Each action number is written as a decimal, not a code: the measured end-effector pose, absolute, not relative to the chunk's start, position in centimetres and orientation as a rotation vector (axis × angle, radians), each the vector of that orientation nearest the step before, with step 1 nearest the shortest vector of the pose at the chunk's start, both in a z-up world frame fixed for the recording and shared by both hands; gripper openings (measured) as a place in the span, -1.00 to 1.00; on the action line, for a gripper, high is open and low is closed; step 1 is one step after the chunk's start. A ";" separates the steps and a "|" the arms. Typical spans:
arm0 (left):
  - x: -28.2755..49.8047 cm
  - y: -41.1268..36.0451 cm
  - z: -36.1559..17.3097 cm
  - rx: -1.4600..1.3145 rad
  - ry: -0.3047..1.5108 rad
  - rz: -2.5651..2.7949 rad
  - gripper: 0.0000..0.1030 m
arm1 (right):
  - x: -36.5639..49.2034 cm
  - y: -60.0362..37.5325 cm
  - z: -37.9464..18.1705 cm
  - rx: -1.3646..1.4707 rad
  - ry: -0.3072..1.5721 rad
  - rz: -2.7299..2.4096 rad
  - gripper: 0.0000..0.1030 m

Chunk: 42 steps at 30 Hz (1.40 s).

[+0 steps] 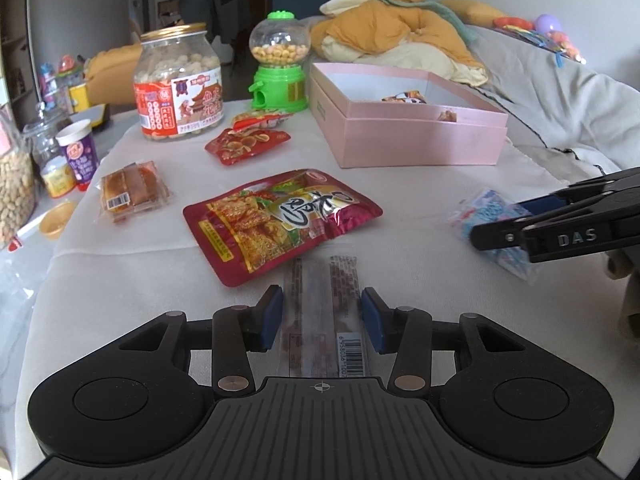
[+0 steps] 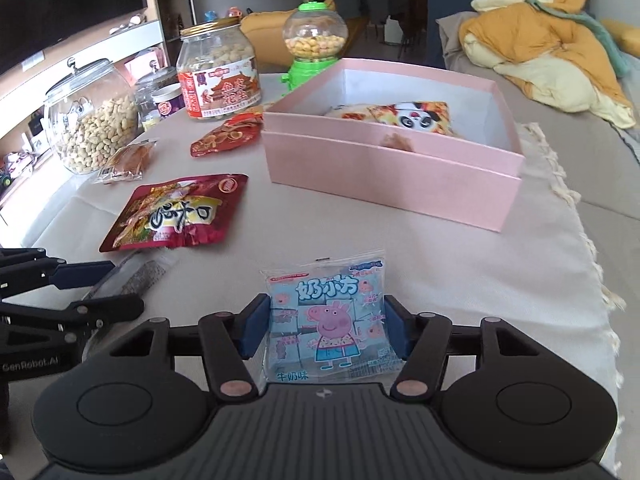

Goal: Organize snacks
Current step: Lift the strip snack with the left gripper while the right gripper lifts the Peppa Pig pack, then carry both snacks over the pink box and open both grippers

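Observation:
My left gripper (image 1: pixel 322 316) is low over the cloth-covered table, its blue pads (image 1: pixel 273 316) on either side of a long clear snack packet (image 1: pixel 320 320) with a barcode, lying flat. A thin gap shows at each pad, so it is open. From the right wrist view it (image 2: pixel 126 286) enters at the left over that packet (image 2: pixel 138 278). My right gripper (image 2: pixel 325 328) is shut on a pale blue cartoon-pig milk snack packet (image 2: pixel 326 316), pads against both sides; it rests on the cloth. The left wrist view shows this gripper (image 1: pixel 498 220) and the packet (image 1: pixel 486 210).
An open pink box (image 2: pixel 384 176) holding a few snacks stands behind. A large red pouch (image 1: pixel 280 220), a small red pouch (image 1: pixel 246 144), a wrapped cake (image 1: pixel 132 192), a labelled nut jar (image 1: pixel 178 84) and a green candy dispenser (image 1: pixel 280 60) sit on the table. A sofa with bedding lies right.

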State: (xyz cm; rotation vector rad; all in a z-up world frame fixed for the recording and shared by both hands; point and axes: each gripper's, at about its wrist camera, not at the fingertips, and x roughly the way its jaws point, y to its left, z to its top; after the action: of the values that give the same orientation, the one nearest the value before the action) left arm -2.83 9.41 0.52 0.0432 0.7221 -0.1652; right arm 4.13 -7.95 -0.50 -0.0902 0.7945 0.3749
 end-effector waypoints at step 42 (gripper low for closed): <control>7.0 19.8 6.4 -0.539 0.663 -0.146 -0.19 | 17.2 -11.4 16.1 -0.058 0.578 0.199 0.41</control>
State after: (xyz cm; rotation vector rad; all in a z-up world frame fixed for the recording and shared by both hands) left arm 6.97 19.78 6.45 -0.5392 0.6626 -0.1460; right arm 17.15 -11.36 16.11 -0.0577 0.5781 0.1990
